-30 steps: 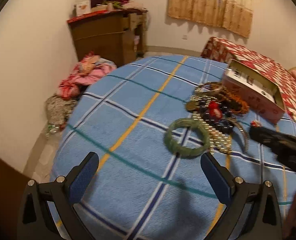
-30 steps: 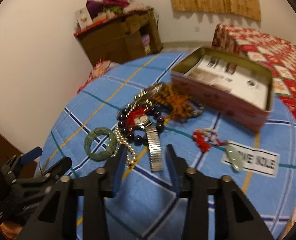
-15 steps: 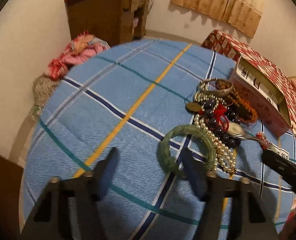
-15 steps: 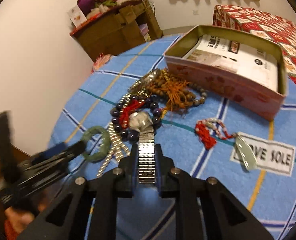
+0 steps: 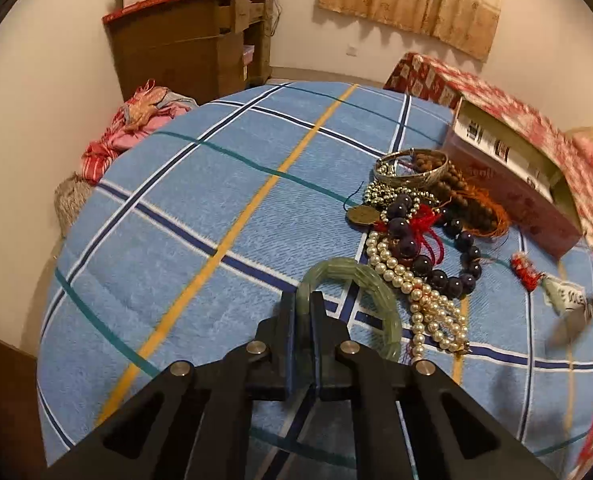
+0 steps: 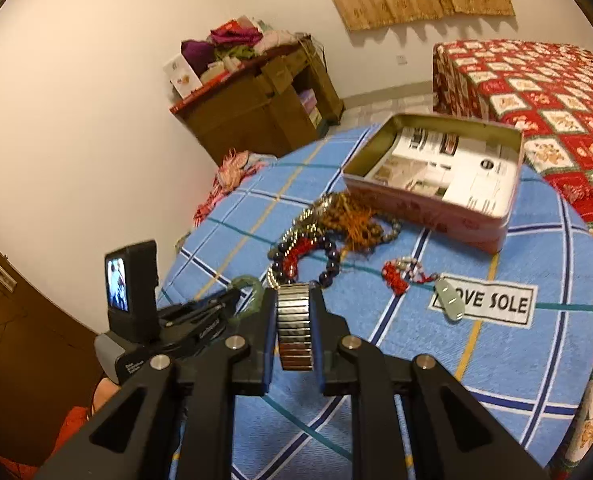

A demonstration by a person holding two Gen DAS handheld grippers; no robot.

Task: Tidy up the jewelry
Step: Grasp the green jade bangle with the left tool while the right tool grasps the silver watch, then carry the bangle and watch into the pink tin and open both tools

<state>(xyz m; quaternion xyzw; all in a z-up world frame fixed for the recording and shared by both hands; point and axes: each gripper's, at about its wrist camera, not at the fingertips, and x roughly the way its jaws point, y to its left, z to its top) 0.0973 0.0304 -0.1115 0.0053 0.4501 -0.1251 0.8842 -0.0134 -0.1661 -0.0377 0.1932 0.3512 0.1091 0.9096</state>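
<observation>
Both grippers grip jewelry over the blue plaid cloth [image 5: 200, 208]. Left gripper [image 5: 303, 304], its jaws just closed, pinches the green bangle's [image 5: 360, 280] near rim; right gripper [image 6: 294, 300] clamps the metal watch band [image 6: 293, 330], beside the open tin [image 6: 428, 208].

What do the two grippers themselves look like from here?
Both are matte black with angular cut-out arms, silver pivot bolts and blue finger pads. The left gripper carries a black camera block with a small lit screen on a grey base. The right gripper matches. No cables show.
</observation>
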